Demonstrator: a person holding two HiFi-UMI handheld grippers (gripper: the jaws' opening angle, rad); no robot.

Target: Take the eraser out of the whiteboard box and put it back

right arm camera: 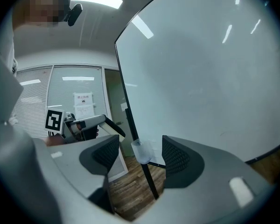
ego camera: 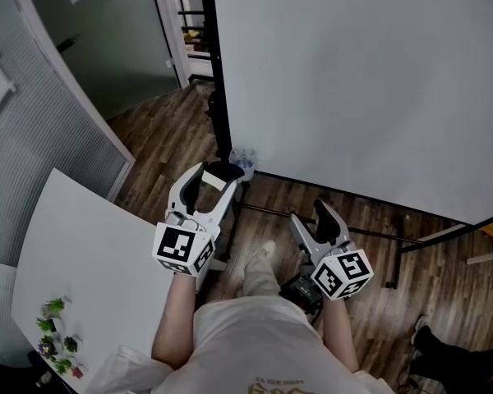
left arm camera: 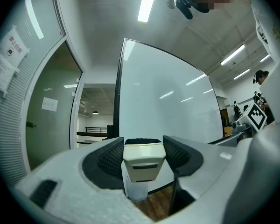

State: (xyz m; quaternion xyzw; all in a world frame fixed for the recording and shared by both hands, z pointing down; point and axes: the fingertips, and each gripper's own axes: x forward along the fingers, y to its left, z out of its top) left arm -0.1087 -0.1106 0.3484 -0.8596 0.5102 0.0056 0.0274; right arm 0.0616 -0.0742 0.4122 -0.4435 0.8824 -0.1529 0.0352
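My left gripper [ego camera: 218,175] is shut on the eraser [ego camera: 214,181], a cream block with a black felt face. It holds it level, just in front of the clear plastic whiteboard box [ego camera: 242,161] at the whiteboard's [ego camera: 361,80] lower left corner. In the left gripper view the eraser [left arm camera: 143,160] fills the gap between the pads, and the box [left arm camera: 134,190] shows below and beyond it. My right gripper [ego camera: 314,218] is open and holds nothing, lower and to the right. In the right gripper view, its jaws [right arm camera: 140,155] frame the box [right arm camera: 142,150], with the eraser [right arm camera: 97,126] at the left.
A white table [ego camera: 82,253] stands at my left, with small plants [ego camera: 56,335] on its near corner. The whiteboard's stand legs [ego camera: 411,245] cross the wooden floor on the right. A glass partition and a doorway [ego camera: 123,48] lie left of the board.
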